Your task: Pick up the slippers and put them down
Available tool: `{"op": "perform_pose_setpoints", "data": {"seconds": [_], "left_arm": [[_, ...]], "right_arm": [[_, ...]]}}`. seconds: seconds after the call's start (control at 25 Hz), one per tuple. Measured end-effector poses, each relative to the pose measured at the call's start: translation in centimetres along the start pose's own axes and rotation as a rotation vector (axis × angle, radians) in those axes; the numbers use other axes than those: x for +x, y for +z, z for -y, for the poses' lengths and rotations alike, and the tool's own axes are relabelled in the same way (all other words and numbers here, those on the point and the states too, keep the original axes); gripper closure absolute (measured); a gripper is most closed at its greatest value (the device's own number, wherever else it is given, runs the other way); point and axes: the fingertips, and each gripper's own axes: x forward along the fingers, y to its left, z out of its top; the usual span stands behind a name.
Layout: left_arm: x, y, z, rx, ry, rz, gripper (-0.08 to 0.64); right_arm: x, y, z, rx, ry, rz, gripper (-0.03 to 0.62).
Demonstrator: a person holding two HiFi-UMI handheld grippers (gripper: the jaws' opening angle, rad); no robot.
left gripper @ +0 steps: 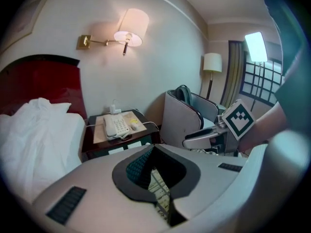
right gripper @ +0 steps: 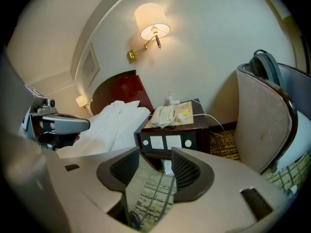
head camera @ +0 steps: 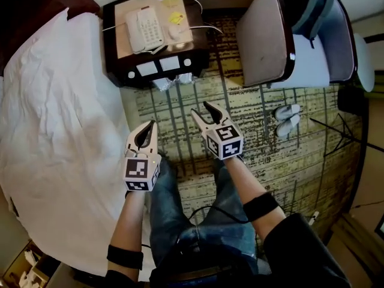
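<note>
— What are your fingers doing?
— The jaws of my left gripper (head camera: 150, 126) are pressed together on nothing. My right gripper (head camera: 200, 108) has its jaws apart, with only patterned carpet (head camera: 267, 155) between them. Both sit mid-frame in the head view.
— And the slippers?
— The white slippers (head camera: 287, 119) lie side by side on the carpet, right of centre, well apart from both grippers and just below the armchair (head camera: 264, 35). The nightstand (head camera: 201, 50) with the telephone (head camera: 144, 30) is at the top.

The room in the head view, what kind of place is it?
Probably a hotel bedroom: a bed with white bedding, a nightstand with a telephone on it, and a wall lamp.
</note>
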Motion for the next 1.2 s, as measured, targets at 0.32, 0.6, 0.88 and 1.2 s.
{"op": "perform_pose_setpoints", "data": {"seconds": [0.32,0.6,0.88,1.2], "left_arm": [[11.5,-9.5,2.1,0.081,-0.074,-0.024,0.560],[20.1,-16.0,0.2,0.159,-0.080,-0.028,0.560],[28.1,-21.4,-1.5,0.265,-0.114,-0.034,0.560],[35.2,-27.8,-2.4,0.285,-0.150,-0.038,0.560]], "right_arm": [[9.2,-11.3,8.3,0.179,-0.026,-0.016,0.281],[17.7,-18.4,14.4,0.418,-0.017,0.056,0.279],[25.9,-24.2,19.8,0.603,-0.034,0.114,0.206],[33.3,-28.6,23.4,0.798,0.027,0.186,0.209]]}}
